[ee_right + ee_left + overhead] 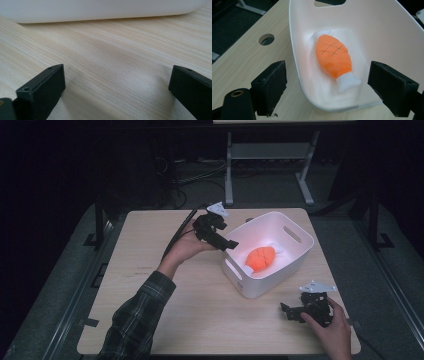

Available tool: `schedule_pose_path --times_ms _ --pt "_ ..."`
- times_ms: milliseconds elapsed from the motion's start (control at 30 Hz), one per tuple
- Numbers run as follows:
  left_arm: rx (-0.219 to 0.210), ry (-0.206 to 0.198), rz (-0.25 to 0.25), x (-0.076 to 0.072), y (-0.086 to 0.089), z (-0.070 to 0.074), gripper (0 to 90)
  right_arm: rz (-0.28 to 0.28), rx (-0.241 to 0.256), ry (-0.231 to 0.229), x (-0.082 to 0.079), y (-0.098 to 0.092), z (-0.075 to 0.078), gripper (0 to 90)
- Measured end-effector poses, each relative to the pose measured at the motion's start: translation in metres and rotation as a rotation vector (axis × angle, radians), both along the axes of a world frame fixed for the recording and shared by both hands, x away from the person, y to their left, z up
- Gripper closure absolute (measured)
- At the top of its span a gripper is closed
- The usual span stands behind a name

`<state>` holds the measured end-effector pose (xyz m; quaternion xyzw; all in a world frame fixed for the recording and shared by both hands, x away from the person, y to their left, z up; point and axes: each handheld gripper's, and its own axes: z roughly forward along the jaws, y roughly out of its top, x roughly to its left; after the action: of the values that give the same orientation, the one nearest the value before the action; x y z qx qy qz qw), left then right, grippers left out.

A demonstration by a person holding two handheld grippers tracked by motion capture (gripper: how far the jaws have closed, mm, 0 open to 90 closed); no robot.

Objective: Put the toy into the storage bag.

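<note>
A tub (294,251) sits on the table (165,315), right of centre. A plush fish (260,258) lies inside it on the bottom. The left gripper (231,243) is held just left of the tub's rim, near its far corner. The right gripper (288,312) rests on the table in front of the tub, toward the near right corner, well apart from the left one.

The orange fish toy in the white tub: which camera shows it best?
The left gripper view: the orange fish toy lies close and sharp, with its stitched grid lines and white tail plain. In the high view it is a small orange blob inside the white tub. The right gripper view catches the tub's outer wall.
</note>
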<state>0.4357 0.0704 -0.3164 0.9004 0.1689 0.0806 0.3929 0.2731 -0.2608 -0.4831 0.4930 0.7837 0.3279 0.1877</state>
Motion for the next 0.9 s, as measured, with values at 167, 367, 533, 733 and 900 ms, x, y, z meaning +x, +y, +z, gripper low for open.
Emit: schedule_pose_path --times_ms 167,367,533,733,900 --pt "-0.013 -0.013 0.018 -0.012 0.020 -0.002 14.7 0.001 0.000 0.000 0.000 0.000 0.000 0.2" --pt "-0.015 -0.020 0.054 -0.029 0.044 -0.011 14.7 0.000 -0.001 0.000 0.000 0.000 0.000 0.2" --pt "-0.031 -0.020 0.093 -0.044 0.065 -0.020 14.7 0.001 0.000 0.000 0.000 0.000 0.000 0.1" --pt "-0.036 -0.022 0.138 -0.064 0.090 -0.036 14.7 0.000 -0.001 0.000 0.000 0.000 0.000 0.1" --pt "-0.053 -0.016 0.176 -0.080 0.109 -0.051 14.7 0.001 -0.002 -0.001 0.000 0.000 0.000 0.2"
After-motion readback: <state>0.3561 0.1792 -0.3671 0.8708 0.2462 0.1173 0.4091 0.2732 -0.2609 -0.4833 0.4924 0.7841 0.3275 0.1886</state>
